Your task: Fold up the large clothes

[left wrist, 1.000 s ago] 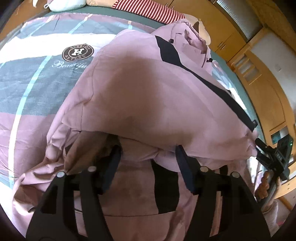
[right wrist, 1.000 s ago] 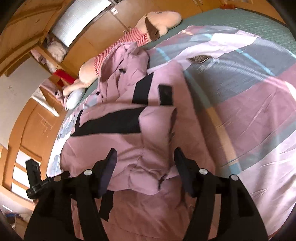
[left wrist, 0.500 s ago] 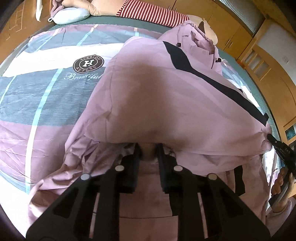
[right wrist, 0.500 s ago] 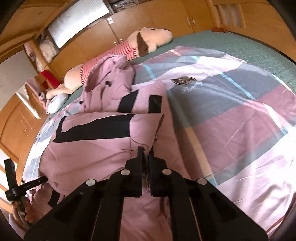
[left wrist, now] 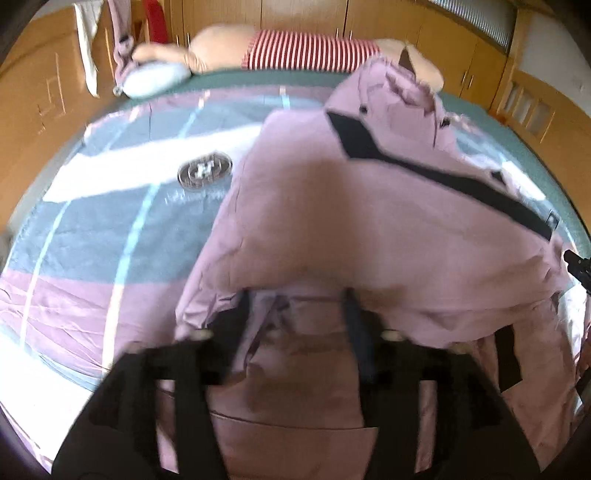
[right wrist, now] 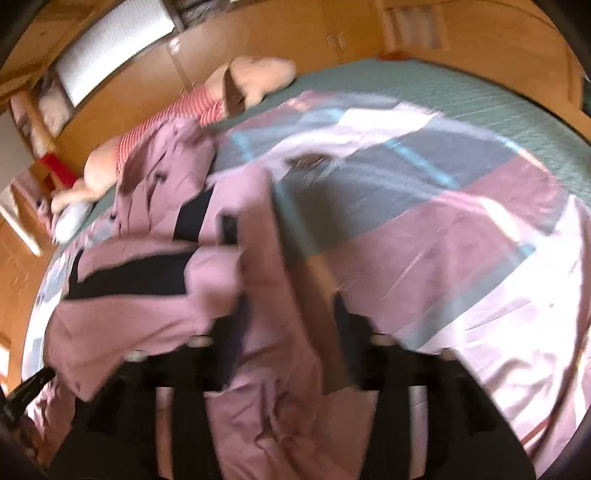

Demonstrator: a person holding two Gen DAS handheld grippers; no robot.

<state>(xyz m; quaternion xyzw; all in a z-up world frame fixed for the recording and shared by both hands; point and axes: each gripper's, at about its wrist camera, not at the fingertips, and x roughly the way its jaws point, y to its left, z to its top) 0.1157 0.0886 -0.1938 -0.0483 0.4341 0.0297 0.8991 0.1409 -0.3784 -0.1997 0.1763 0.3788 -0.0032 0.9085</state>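
A large pink jacket (left wrist: 369, 221) with black stripes lies on the bed, its lower part folded up over the body. It also shows in the right wrist view (right wrist: 159, 295). My left gripper (left wrist: 295, 299) is open, its jaws apart over the folded edge, holding nothing. My right gripper (right wrist: 288, 306) is open above the jacket's right edge. Both views are blurred. The other gripper's tip shows at the right edge (left wrist: 578, 264) and at the lower left (right wrist: 26, 391).
The bed has a checked pink, grey and white cover (left wrist: 110, 221) with a round logo (left wrist: 205, 171). A long plush toy in a red striped shirt (left wrist: 310, 50) lies at the head. Wooden cupboards (right wrist: 295, 33) line the walls.
Both grippers were shut on the jacket's fold half a second ago; now both have opened and let the fabric go. Both cameras have risen and tilted back.
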